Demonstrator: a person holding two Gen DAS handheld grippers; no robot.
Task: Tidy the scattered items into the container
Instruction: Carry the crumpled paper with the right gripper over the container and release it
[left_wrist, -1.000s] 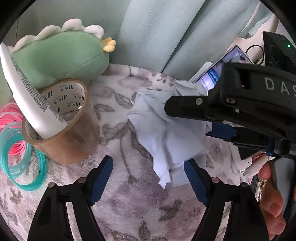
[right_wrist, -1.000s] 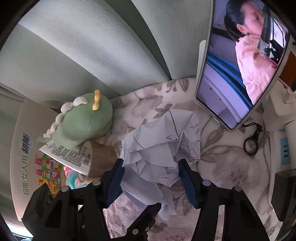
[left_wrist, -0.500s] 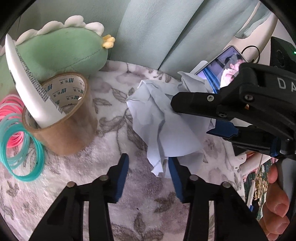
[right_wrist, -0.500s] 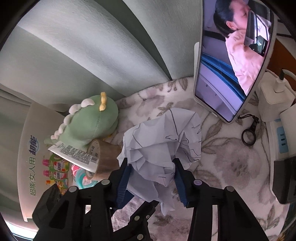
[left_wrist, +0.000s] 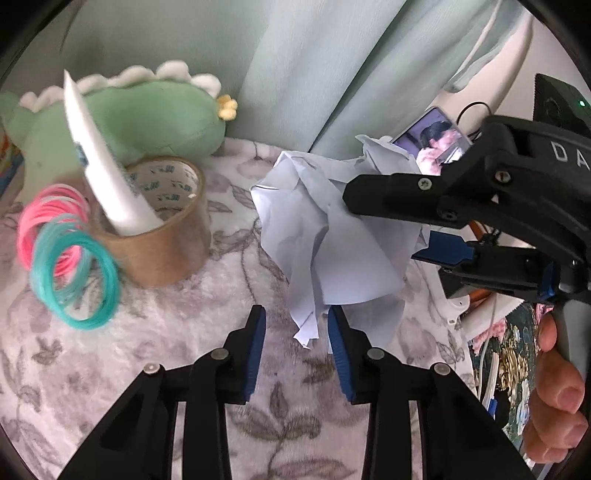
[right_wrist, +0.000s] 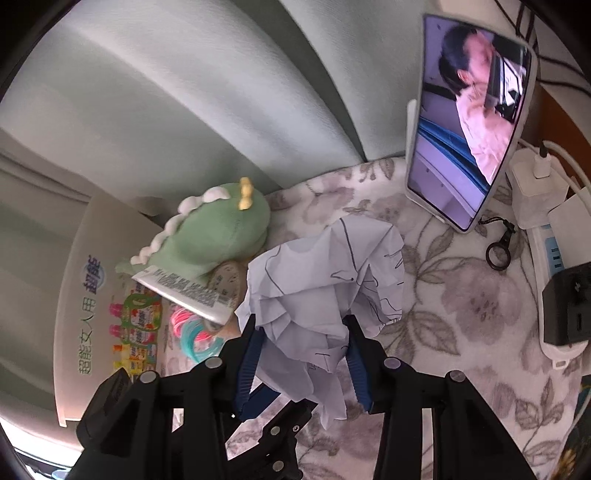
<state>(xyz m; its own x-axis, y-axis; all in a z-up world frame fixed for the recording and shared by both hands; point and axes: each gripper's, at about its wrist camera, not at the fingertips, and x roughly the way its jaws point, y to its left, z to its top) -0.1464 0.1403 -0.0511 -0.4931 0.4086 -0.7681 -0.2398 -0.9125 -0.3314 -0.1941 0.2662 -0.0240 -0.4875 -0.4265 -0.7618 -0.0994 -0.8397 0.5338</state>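
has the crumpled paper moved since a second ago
Yes. The crumpled paper, gripped by the right gripper, has lifted off the flowered blanket and drifted left, away from the phone.

A floral fleece blanket (left_wrist: 155, 332) carries a tape roll (left_wrist: 166, 229), plush dinosaur (left_wrist: 147, 114) and hair ties (left_wrist: 70, 251).

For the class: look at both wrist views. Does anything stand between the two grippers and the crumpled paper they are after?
Nothing visible does. The right gripper already clamps the crumpled paper. The left gripper is closing, with only the paper's hanging lower tip between its pads. The container is not identifiable here.
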